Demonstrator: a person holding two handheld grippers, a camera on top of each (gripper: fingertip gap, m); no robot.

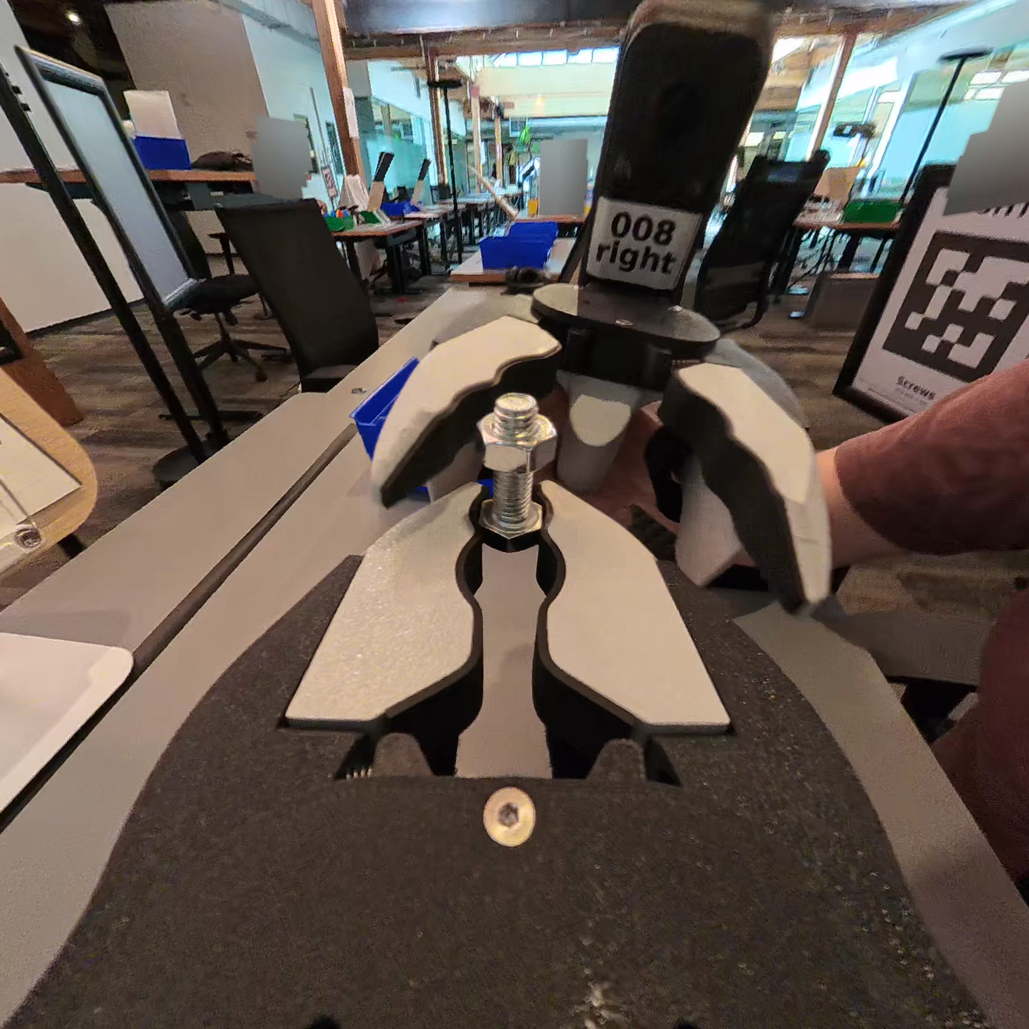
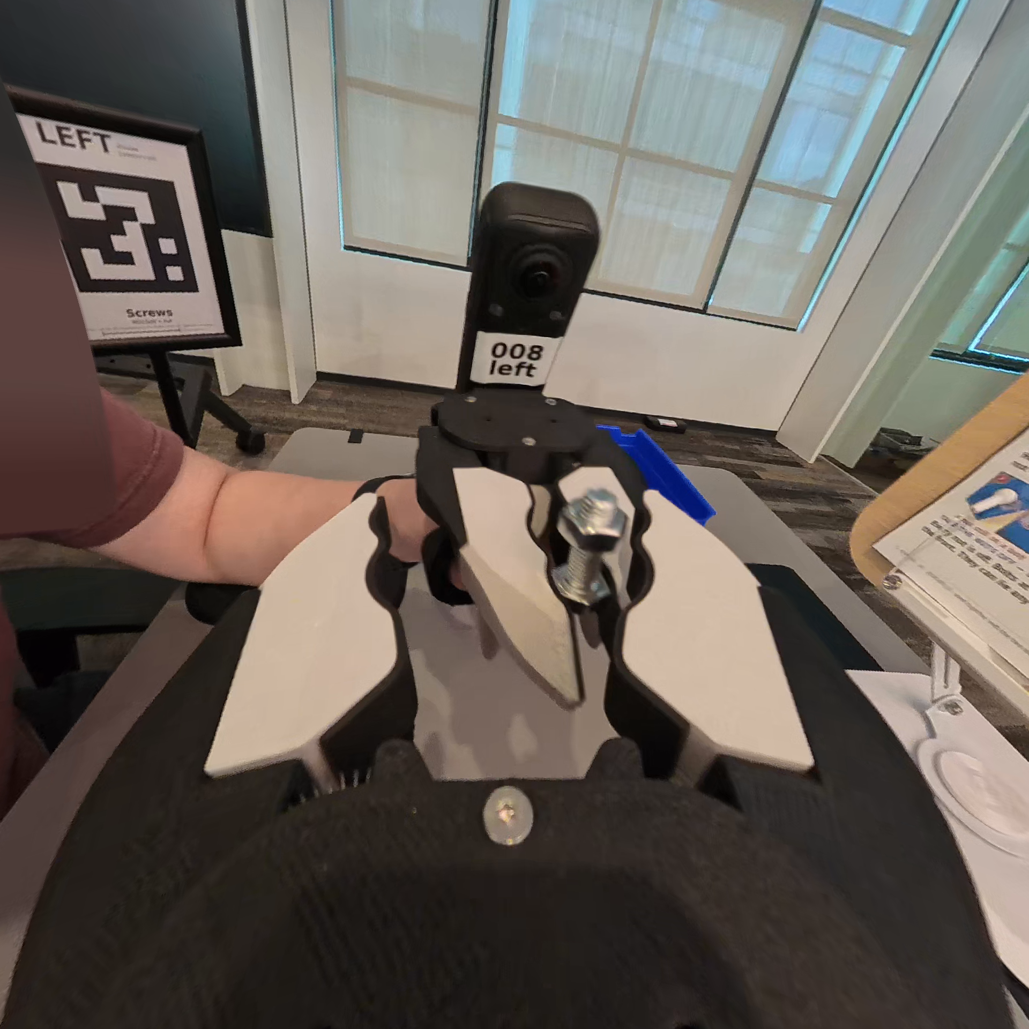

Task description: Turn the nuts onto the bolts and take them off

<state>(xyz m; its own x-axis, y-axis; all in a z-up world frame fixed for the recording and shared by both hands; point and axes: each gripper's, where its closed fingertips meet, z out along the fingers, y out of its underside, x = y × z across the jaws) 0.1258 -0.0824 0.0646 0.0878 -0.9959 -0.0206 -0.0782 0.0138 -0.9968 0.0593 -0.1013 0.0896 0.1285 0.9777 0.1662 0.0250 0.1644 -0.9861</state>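
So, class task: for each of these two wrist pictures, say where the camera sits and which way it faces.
Left wrist view: sits on the left gripper, looking along its fingers at the bolt it clamps by the head, the nut and the open right gripper; a forearm shows right.
Right wrist view: sits on the right gripper, facing a window; the left gripper and a forearm show.
Shared: bolt, nut, both grippers, blue bin.
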